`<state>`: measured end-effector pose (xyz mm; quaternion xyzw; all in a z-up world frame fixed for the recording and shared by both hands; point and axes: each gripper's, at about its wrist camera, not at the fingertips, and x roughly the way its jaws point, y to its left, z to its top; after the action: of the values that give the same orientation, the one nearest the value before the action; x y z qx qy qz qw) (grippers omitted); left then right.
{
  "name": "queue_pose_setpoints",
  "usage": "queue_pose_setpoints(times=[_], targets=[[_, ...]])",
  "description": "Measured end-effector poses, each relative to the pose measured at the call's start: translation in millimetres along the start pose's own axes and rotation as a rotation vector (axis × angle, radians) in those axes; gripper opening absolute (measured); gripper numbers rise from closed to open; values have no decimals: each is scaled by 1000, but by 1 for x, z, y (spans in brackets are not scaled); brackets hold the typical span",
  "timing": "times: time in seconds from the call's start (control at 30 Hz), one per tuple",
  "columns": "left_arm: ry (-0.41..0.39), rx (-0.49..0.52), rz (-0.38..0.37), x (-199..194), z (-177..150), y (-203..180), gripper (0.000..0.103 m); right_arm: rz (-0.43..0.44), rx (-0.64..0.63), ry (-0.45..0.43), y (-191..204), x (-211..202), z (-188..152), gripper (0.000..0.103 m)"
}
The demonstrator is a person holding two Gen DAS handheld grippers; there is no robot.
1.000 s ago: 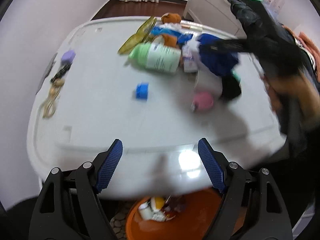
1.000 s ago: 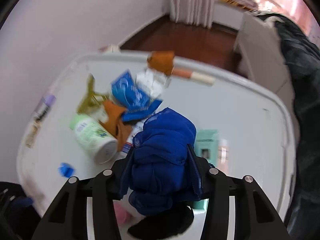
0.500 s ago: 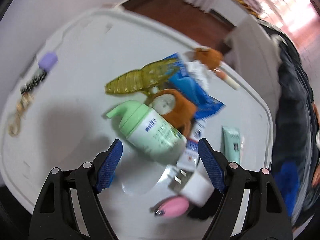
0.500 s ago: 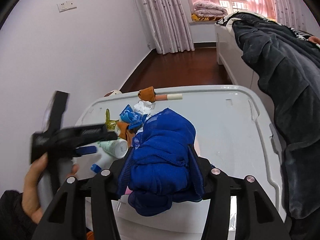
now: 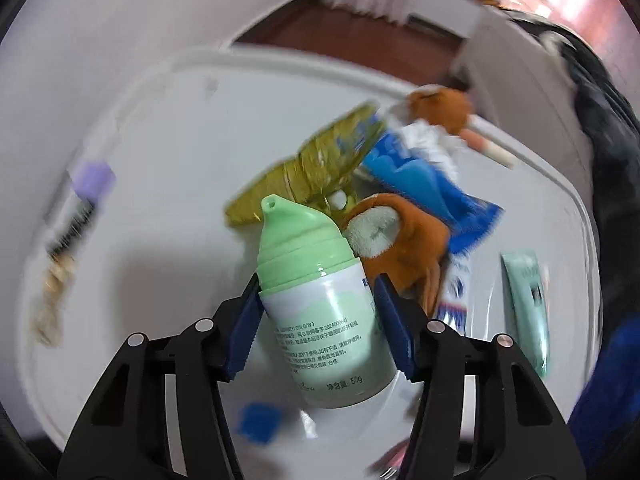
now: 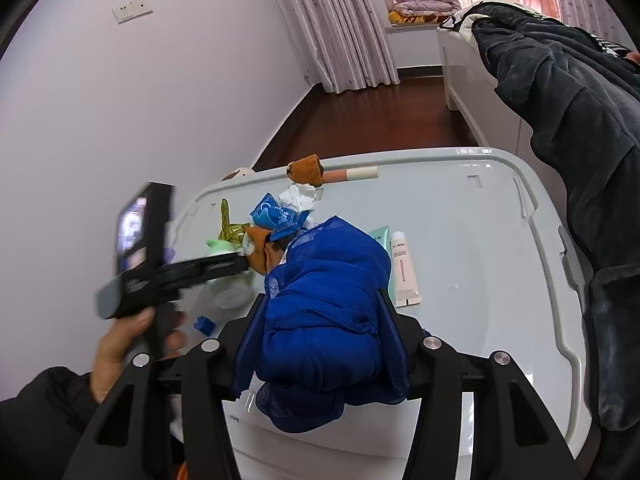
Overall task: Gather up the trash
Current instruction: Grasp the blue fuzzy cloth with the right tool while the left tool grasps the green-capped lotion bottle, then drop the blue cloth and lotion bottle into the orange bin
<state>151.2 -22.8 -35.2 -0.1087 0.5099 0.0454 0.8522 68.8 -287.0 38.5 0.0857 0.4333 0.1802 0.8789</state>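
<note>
While the left gripper (image 5: 318, 322), its jaws just closed, clamped a smooth green-capped bottle (image 5: 320, 300) lying left of the crinkled blue wrapper (image 5: 424, 188), the right gripper (image 6: 322, 340) pinched a soft bunched blue cloth (image 6: 324, 320), leaving wrappers and tubes uncollected on the lid (image 6: 480, 240).

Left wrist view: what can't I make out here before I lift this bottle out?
- Left gripper around the green bottle: whether the bottle's base is off the white table is hidden by the bottle itself.
- Purple-capped item at the left edge: too blurred to identify.
- Blue cap: blurred and partly behind the gripper.
- Right wrist view: the blue cloth in the right gripper hides the table just beyond it.
</note>
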Motion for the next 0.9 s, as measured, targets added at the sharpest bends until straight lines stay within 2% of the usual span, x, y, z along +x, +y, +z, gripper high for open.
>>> queue_pose_setpoints(times=[0.13, 0.27, 0.4, 0.47, 0.57, 0.7, 0.9], targets=[[-59, 135, -18, -55, -25, 6, 54, -7, 2, 9, 4, -4, -7, 52], [-56, 200, -40, -102, -62, 16, 54, -2, -12, 3, 22, -22, -19, 52], [-62, 294, -41, -150, -120, 26, 54, 17, -36, 11, 45, -53, -44, 52], [-69, 341, -28, -160, -151, 31, 54, 26, -51, 27, 57, -66, -60, 52], [-64, 367, -4, -166, -186, 41, 54, 53, -68, 63, 76, -83, -95, 52], [19, 316, -33, -156, -226, 61, 54, 60, -75, 121, 94, -90, -139, 52], [112, 331, -65, -142, -267, 63, 54, 47, -104, 251, 105, -79, -199, 52]])
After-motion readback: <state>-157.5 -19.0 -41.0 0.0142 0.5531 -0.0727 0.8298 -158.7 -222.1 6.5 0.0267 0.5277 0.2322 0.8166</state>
